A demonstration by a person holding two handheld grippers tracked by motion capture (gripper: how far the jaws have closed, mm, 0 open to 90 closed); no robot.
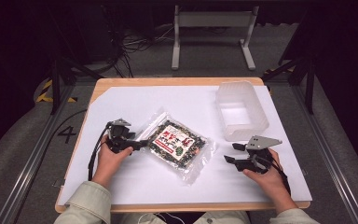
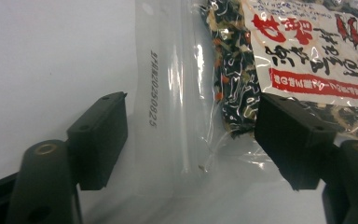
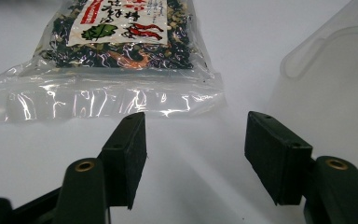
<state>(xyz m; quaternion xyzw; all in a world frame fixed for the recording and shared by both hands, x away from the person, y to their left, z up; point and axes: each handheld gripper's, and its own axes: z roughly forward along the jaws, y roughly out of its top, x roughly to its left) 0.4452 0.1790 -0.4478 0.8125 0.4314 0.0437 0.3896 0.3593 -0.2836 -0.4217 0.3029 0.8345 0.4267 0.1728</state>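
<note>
Clear food bag (image 1: 177,145) with a red-and-white label, flat on the white sheet (image 1: 135,177) just left of centre in the high view, tilted so its long edges run from upper left to lower right. Dark dried bits with orange and pale flecks inside; clear sealed margins at both ends.

Left gripper (image 1: 140,143) at centre left of that view, held by the left hand (image 1: 111,157), jaws spread and set at the bag's clear left margin. In the left gripper view, bag (image 2: 242,70) across the upper right and middle, one jaw at lower left over bare sheet beside the clear margin, the other at lower right over the filled part; jaws apart, nothing clamped, printed code running along the margin between them.

Right gripper (image 1: 235,153) at lower right of centre, in the right hand (image 1: 270,179), jaws wide apart and pointing left toward the bag, near its right end but apart from it. In the right gripper view, bag (image 3: 116,60) at upper left, its clear end just beyond the jaw tips, bare sheet between the jaws.

Translucent tub (image 1: 251,122) at upper right of the sheet, upright, near the right gripper; its wall (image 3: 335,84) at the right edge of the right gripper view.
</note>
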